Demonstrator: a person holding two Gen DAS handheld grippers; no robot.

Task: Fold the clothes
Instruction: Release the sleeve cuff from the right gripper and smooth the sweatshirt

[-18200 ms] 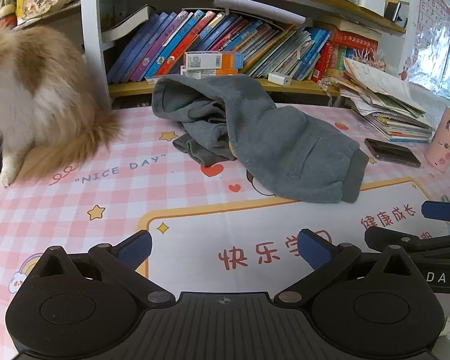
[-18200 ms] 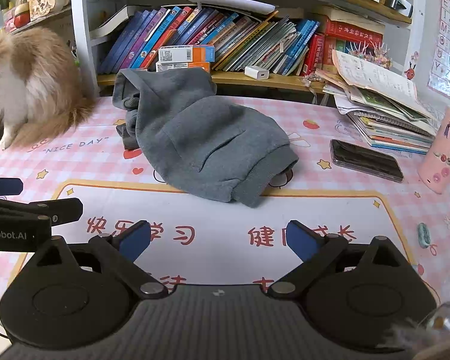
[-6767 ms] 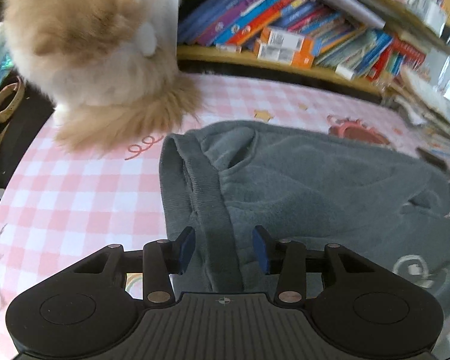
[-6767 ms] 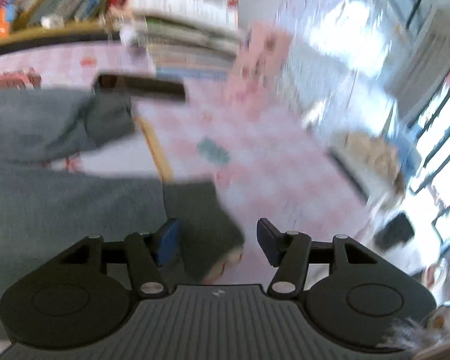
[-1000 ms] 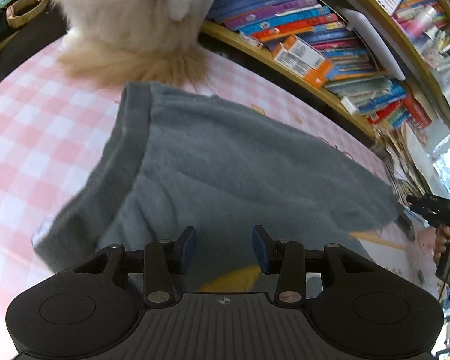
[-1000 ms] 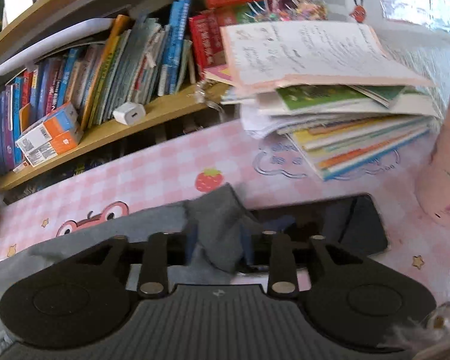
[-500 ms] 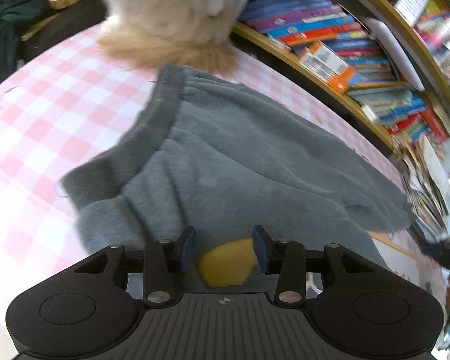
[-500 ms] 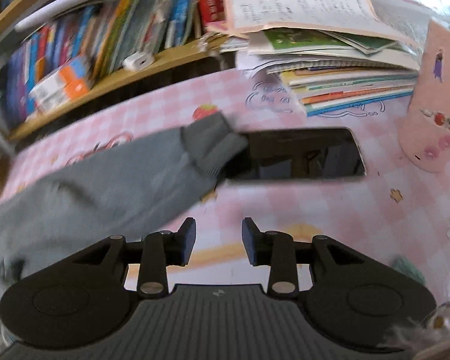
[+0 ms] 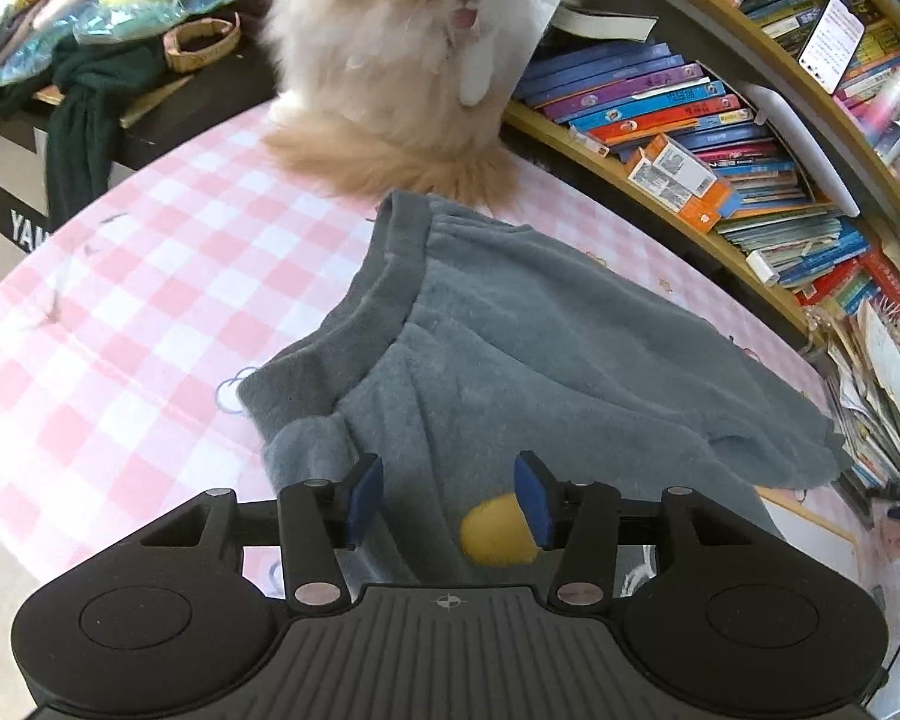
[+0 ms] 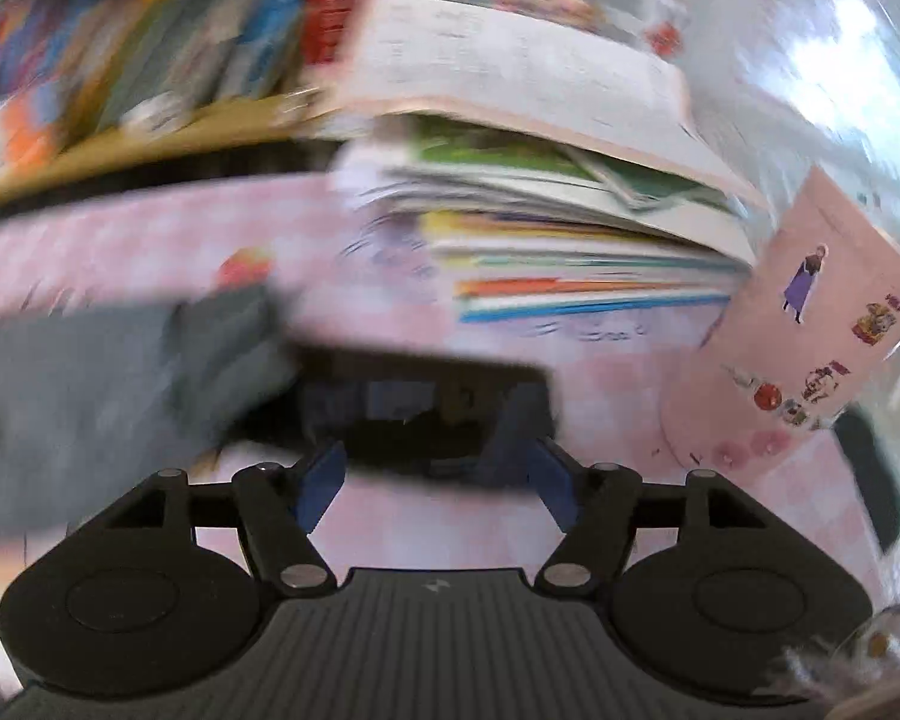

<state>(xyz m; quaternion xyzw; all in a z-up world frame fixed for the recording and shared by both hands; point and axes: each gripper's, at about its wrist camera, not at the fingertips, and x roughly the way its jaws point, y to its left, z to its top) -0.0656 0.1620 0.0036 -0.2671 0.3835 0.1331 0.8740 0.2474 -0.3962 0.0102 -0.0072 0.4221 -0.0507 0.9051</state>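
A grey fleece hoodie (image 9: 540,330) lies spread across the pink checked table cover (image 9: 120,330), its ribbed hem toward the cat. My left gripper (image 9: 449,501) is open just above the hoodie's near edge, with a yellow patch (image 9: 495,531) on the cloth by its right finger. The right wrist view is motion-blurred. My right gripper (image 10: 432,483) is open and empty above a black phone (image 10: 420,414), and the hoodie's sleeve cuff (image 10: 234,336) lies to its left on the table.
A fluffy cream cat (image 9: 414,60) sits at the table's far edge, touching the hoodie's hem. A bookshelf (image 9: 720,138) runs along the back. A stack of books and papers (image 10: 540,228) and a pink cup (image 10: 810,324) stand beyond the phone.
Both grippers have opened wider. The left gripper has pulled back from the hoodie. The right gripper has let go of the sleeve cuff, which now lies on the table, and is swinging right.
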